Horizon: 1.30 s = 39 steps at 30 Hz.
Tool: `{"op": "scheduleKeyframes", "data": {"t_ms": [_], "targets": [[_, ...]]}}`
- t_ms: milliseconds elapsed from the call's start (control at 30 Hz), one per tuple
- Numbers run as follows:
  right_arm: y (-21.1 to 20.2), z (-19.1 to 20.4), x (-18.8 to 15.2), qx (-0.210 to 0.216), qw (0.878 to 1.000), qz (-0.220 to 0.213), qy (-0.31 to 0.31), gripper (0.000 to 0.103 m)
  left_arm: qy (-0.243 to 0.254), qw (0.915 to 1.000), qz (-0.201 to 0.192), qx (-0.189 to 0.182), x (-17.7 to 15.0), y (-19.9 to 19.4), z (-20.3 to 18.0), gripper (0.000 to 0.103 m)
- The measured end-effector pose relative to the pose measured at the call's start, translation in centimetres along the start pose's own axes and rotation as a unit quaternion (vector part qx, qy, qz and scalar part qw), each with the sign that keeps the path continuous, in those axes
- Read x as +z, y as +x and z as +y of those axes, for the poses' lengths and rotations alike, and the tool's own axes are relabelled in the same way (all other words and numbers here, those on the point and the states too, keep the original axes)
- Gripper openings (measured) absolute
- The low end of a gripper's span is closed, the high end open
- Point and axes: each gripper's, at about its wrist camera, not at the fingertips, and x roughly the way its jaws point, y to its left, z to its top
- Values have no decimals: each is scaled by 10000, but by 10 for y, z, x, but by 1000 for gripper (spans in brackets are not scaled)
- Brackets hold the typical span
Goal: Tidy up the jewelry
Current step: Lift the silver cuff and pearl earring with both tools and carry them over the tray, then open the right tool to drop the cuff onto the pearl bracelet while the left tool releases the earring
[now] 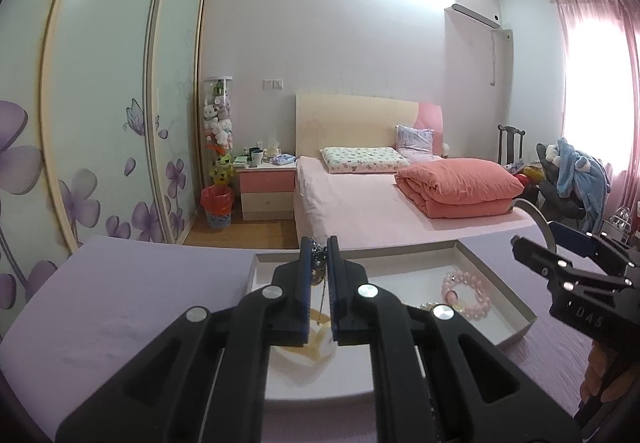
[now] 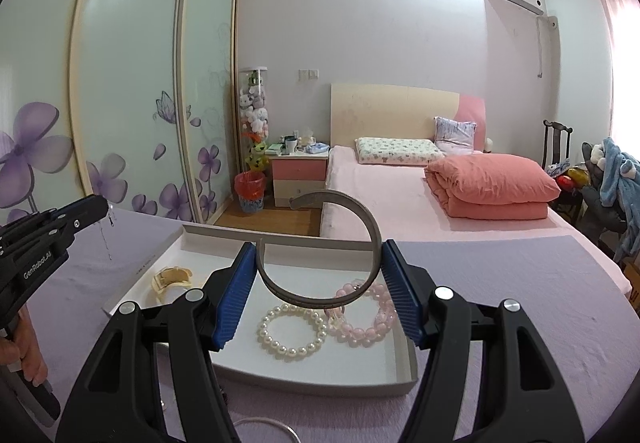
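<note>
A shallow white tray (image 2: 280, 371) lies on the lilac cloth. In it are a pearl bracelet (image 2: 294, 331), a pink bead bracelet (image 2: 370, 317) and a yellow bangle (image 2: 172, 279). My right gripper (image 2: 320, 271) is shut on a grey headband (image 2: 360, 219) and holds it upright over the tray. My left gripper (image 1: 320, 255) is shut on a thin chain necklace (image 1: 322, 295) with a dark beaded end; the chain hangs above the tray's left part (image 1: 256, 267). The left gripper also shows at the left of the right wrist view (image 2: 106, 213).
The lilac cloth (image 2: 520, 303) covers the table around the tray. A thin white ring or cord (image 2: 264, 425) lies near the front edge. Behind are a pink bed (image 2: 400, 195), a nightstand (image 2: 298, 179) and a sliding wardrobe (image 2: 140, 83).
</note>
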Motion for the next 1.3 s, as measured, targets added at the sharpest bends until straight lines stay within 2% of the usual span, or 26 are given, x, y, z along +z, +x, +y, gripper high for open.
{"op": "scheduleKeyframes", "data": {"t_ms": [433, 1000, 1300], "targets": [[37, 4, -10, 63, 9995, 303, -48, 64, 40, 10000, 19, -54, -6, 36, -3, 9], [71, 7, -24, 207, 9958, 887, -18, 65, 124, 9995, 282, -112, -20, 73, 0, 9], [63, 10, -22, 247, 9967, 771, -57, 65, 133, 9991, 385, -109, -22, 81, 1, 9]]}}
